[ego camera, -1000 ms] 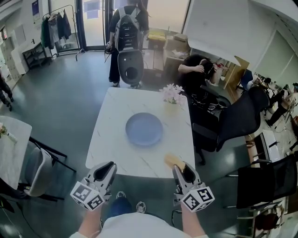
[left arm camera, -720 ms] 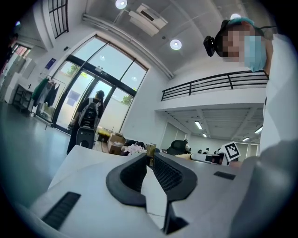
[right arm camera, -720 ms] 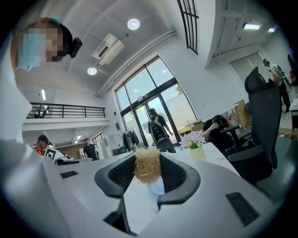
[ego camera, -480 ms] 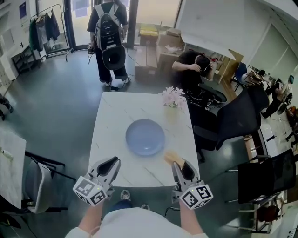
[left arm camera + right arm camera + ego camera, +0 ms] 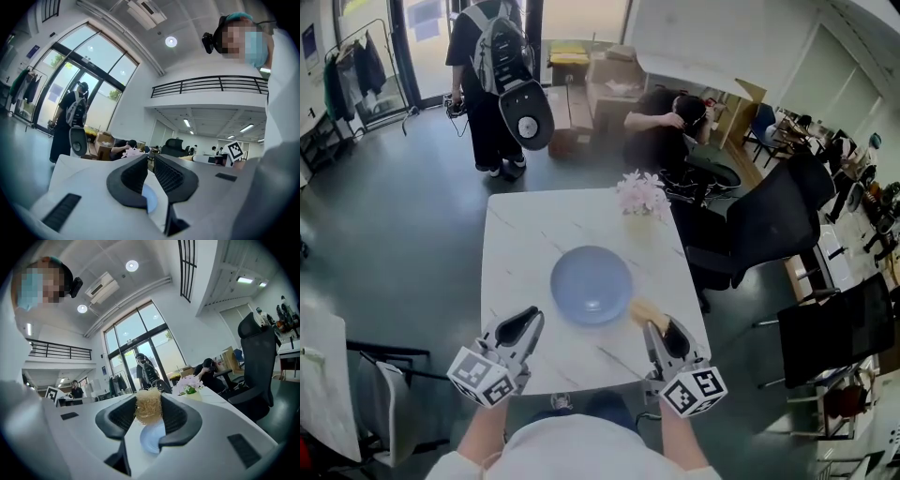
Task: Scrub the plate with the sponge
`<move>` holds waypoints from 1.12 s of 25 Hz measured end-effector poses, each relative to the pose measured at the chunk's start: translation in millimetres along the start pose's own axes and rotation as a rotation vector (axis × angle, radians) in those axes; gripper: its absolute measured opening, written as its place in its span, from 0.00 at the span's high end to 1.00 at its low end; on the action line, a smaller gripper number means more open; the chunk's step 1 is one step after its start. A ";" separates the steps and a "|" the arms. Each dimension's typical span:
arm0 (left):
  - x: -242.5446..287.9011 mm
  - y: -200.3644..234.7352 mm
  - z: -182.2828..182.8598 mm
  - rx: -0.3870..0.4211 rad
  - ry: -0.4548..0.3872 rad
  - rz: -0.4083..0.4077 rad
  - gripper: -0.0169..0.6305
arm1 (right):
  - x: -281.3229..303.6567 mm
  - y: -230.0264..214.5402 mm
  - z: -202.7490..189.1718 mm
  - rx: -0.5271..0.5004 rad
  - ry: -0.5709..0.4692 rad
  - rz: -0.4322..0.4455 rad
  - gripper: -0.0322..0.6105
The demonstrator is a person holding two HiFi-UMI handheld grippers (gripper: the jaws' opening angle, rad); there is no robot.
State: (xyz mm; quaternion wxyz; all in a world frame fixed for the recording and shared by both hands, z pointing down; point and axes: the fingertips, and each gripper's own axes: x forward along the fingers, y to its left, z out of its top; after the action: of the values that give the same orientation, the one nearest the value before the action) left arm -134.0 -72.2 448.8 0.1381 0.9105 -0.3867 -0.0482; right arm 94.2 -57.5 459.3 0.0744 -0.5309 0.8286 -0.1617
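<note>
Here, nearest my camera, the left gripper (image 5: 528,322) hangs over the bench (image 5: 520,239) edge at the plate's near left, its jaws almost together with only a thin slit between them and nothing in it. To the plate's near right, the right gripper (image 5: 662,330) is clamped on the straw-coloured, fibrous sponge (image 5: 148,405), which bulges out above and ahead of the pads. The sponge's front end lies just beside the rim of the blue plate (image 5: 592,284), and I cannot tell whether it touches yet.

The plate itself sits flat and bare near the middle of the white marble bench, with neither gripper on it. That is my main worry: I judge that scrubbing with nothing steadying the plate could send it skating over the smooth stone, or tip it if the sponge bears down on the rim. The springy sponge could also fold or work loose from the pads under a hard push.

Beyond the plate, a small vase of pink flowers (image 5: 642,194) stands at the bench's far right, in the path of a sliding plate. Farther off, a person with a backpack (image 5: 492,66) stands by the glass doors.
</note>
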 end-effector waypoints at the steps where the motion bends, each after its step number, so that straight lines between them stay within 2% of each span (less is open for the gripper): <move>1: 3.3 4.0 -0.1 -0.002 0.004 -0.001 0.87 | 4.0 -0.8 -0.5 -0.001 0.002 -0.003 0.70; 7: 27.0 18.1 -1.3 -0.005 0.019 0.010 0.87 | 28.2 -13.7 2.0 -0.021 0.011 0.009 0.70; 12: 48.5 26.3 2.6 0.024 -0.010 0.048 0.87 | 52.5 -28.3 3.9 -0.047 0.040 0.050 0.70; 18: 71.5 34.6 -16.3 0.036 0.011 0.087 0.87 | 70.8 -46.4 0.2 -0.046 0.061 0.080 0.70; 28: 95.8 47.3 -31.6 -0.002 0.008 0.090 0.87 | 86.3 -61.4 -14.3 -0.019 0.105 0.095 0.70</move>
State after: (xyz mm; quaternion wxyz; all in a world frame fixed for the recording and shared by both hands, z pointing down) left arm -93.8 -165.6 494.5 0.1425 0.8923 -0.4265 -0.0388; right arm 105.8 -156.4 498.2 0.0335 -0.4826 0.8570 -0.1777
